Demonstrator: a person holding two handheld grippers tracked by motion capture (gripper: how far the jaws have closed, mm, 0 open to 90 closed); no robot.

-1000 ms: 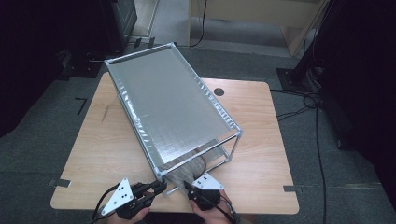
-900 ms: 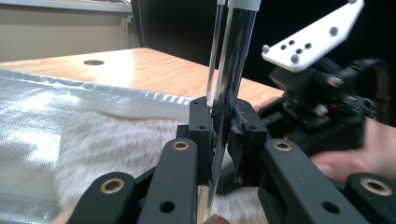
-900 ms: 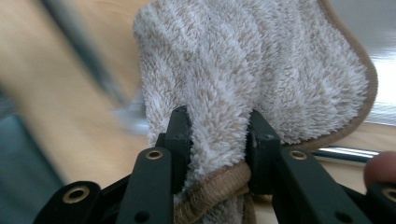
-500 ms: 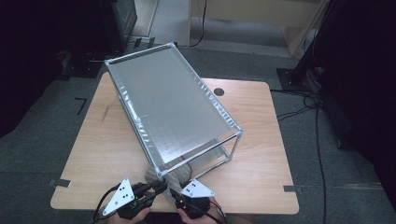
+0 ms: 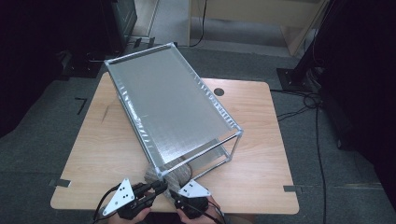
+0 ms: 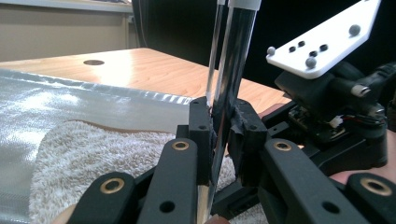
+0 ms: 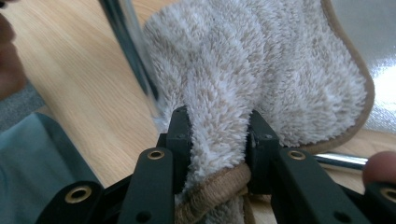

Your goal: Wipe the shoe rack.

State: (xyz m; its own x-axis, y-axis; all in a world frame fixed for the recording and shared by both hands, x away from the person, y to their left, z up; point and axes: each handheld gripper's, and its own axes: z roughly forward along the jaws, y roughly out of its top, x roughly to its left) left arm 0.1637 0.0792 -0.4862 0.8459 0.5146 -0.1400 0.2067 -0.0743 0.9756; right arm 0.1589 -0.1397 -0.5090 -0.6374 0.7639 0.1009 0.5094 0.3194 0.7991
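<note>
At the near edge of the wooden table [image 5: 107, 154], a tall metal rack [image 5: 173, 107] with a silvery top shelf stands at an angle, its near corner just in front of the person's two hands. Under that corner a beige fluffy towel [image 5: 175, 175] lies on the rack's lower shelf and spills onto the table.

On the left, the left gripper [image 5: 156, 189] is clamped on the shiny corner post [image 6: 229, 88] of the rack; in the left gripper view the post rises upright between the two black pads, which press it from both sides. The towel lies just behind and to the left of the jaws there, on the silvery lower sheet.

Beside it, the right gripper [image 5: 180, 196] is clamped on the towel; in the right gripper view a thick fold of pile with its brown hem [image 7: 215, 189] is squeezed between the pads, and the rest of the towel [image 7: 261, 70] spreads away beyond them. The chrome post stands just left of the towel in that view. The two grippers sit close together, near the table's front edge.
</note>
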